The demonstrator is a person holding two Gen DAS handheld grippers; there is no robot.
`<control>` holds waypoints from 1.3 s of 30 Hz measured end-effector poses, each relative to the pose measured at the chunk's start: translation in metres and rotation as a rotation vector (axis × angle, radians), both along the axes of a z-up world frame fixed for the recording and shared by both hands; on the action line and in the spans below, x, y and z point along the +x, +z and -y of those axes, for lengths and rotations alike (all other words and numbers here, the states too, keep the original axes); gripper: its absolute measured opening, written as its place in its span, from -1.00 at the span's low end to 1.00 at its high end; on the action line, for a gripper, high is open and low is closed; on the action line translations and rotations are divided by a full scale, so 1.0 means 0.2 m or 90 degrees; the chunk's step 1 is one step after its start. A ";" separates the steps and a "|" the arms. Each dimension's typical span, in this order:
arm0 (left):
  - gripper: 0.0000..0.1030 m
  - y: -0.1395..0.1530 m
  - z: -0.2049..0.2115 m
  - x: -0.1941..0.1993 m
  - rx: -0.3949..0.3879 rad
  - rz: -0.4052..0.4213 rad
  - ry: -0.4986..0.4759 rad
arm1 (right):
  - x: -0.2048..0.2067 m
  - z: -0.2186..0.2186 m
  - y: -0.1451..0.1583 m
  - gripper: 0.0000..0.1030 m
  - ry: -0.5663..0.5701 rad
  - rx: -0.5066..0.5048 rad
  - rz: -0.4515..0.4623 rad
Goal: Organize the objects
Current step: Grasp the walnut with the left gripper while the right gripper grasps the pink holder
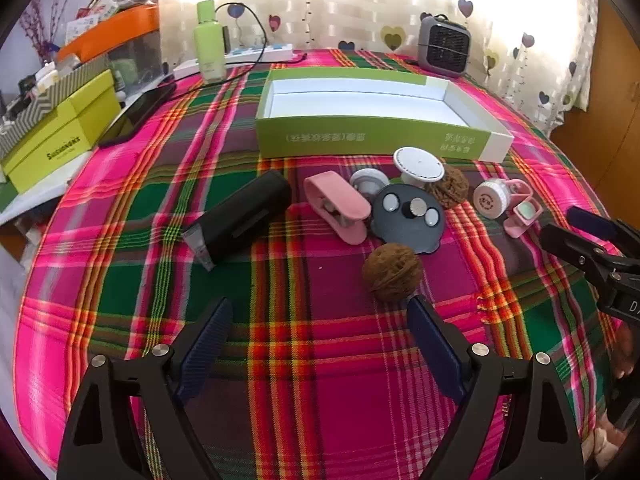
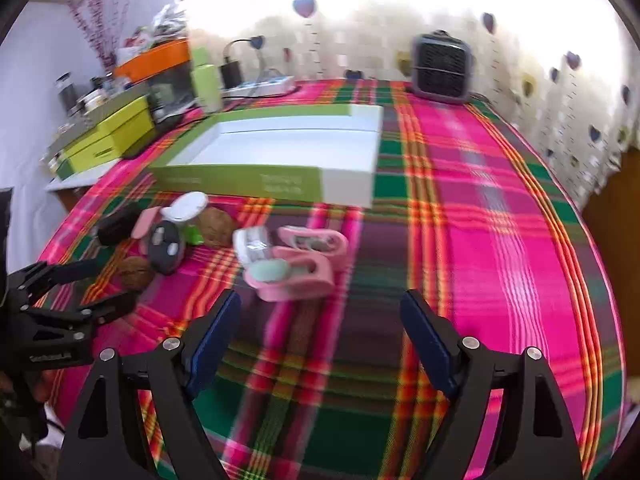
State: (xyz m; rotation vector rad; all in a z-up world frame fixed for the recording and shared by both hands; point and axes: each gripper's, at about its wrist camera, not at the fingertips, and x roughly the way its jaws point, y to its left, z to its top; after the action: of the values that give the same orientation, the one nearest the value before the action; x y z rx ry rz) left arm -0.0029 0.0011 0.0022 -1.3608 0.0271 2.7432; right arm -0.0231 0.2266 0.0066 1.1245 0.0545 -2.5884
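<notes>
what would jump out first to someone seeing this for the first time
The loud pink and green plaid tablecloth fills both views. On it, an empty green and white box sits mid-table, with a cluster of small items just in front, the nearest a walnut.

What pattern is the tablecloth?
Pink, green and red plaid tablecloth, clearest in the left wrist view.

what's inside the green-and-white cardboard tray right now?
The open green-and-white cardboard tray shows only a bare white floor; no object is visible inside. Its near green wall hides a strip of floor just behind it, so that strip cannot be checked.
</notes>
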 end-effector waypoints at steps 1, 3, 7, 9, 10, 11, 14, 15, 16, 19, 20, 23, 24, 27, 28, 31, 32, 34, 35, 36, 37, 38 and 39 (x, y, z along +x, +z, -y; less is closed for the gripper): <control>0.72 0.00 0.00 0.00 0.002 0.001 -0.001 | -0.01 0.01 0.00 0.59 0.012 0.003 -0.003; 0.72 0.00 0.00 0.00 0.009 0.002 -0.009 | -0.02 0.04 0.00 0.59 0.023 0.012 -0.004; 0.72 0.01 -0.01 0.00 0.015 0.003 -0.020 | -0.07 0.05 0.00 0.54 0.043 0.013 0.001; 0.72 0.01 -0.02 0.00 0.016 0.006 -0.020 | -0.10 0.03 -0.02 0.43 0.044 0.001 0.024; 0.72 0.01 -0.02 0.00 0.018 0.006 -0.020 | -0.10 0.02 -0.03 0.42 0.045 -0.003 0.031; 0.72 0.01 -0.02 -0.01 0.019 0.006 -0.020 | -0.11 0.02 -0.03 0.39 0.044 -0.004 0.036; 0.72 0.01 -0.02 -0.01 0.018 0.007 -0.020 | -0.10 0.03 -0.03 0.15 0.059 -0.015 0.039; 0.72 0.01 -0.02 -0.01 0.016 0.008 -0.019 | -0.09 0.03 -0.03 0.09 0.067 -0.015 0.038; 0.71 0.01 -0.02 -0.01 0.015 0.007 -0.019 | -0.08 0.05 -0.03 0.07 0.072 -0.012 0.037; 0.72 0.01 -0.02 -0.02 0.015 0.008 -0.019 | -0.06 0.08 -0.04 -0.02 0.092 -0.005 0.040; 0.72 0.01 -0.02 -0.02 0.014 0.008 -0.017 | -0.06 0.09 -0.04 -0.03 0.096 -0.006 0.043; 0.72 0.02 -0.02 -0.02 0.014 0.008 -0.015 | -0.03 0.10 -0.05 -0.04 0.105 -0.014 0.053; 0.71 0.02 -0.01 -0.02 0.014 0.009 -0.015 | -0.03 0.11 -0.05 -0.04 0.107 -0.015 0.057; 0.72 0.02 -0.01 -0.02 0.014 0.009 -0.015 | 0.01 0.13 -0.05 -0.04 0.123 -0.020 0.060; 0.71 0.02 -0.01 -0.02 0.014 0.009 -0.015 | 0.01 0.13 -0.05 -0.04 0.128 -0.024 0.064; 0.71 0.02 -0.01 -0.02 0.017 0.009 -0.015 | 0.02 0.12 -0.04 -0.04 0.135 -0.029 0.067; 0.72 0.02 -0.01 -0.02 0.017 0.009 -0.015 | 0.02 0.12 -0.03 -0.04 0.132 -0.029 0.063; 0.71 0.02 -0.01 -0.02 0.018 0.010 -0.014 | 0.01 0.10 -0.02 -0.04 0.113 -0.028 0.048; 0.71 0.02 -0.01 -0.02 0.019 0.011 -0.014 | 0.00 0.09 -0.02 -0.04 0.106 -0.025 0.043; 0.71 0.02 -0.01 -0.02 0.019 0.011 -0.014 | -0.01 0.09 -0.01 -0.04 0.105 -0.022 0.040; 0.71 0.02 -0.01 -0.02 0.020 0.011 -0.015 | -0.02 0.10 -0.01 -0.04 0.110 -0.014 0.035; 0.71 0.02 -0.01 -0.03 0.020 0.010 -0.016 | -0.03 0.11 -0.01 -0.04 0.117 -0.008 0.033; 0.71 0.01 -0.01 -0.03 0.020 0.009 -0.017 | -0.03 0.12 -0.01 -0.04 0.126 0.000 0.031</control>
State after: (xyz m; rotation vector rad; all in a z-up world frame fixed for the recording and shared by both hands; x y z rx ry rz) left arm -0.0087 0.0025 0.0049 -1.3627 0.0017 2.7002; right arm -0.0298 0.2017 0.0045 1.1222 0.1464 -2.3858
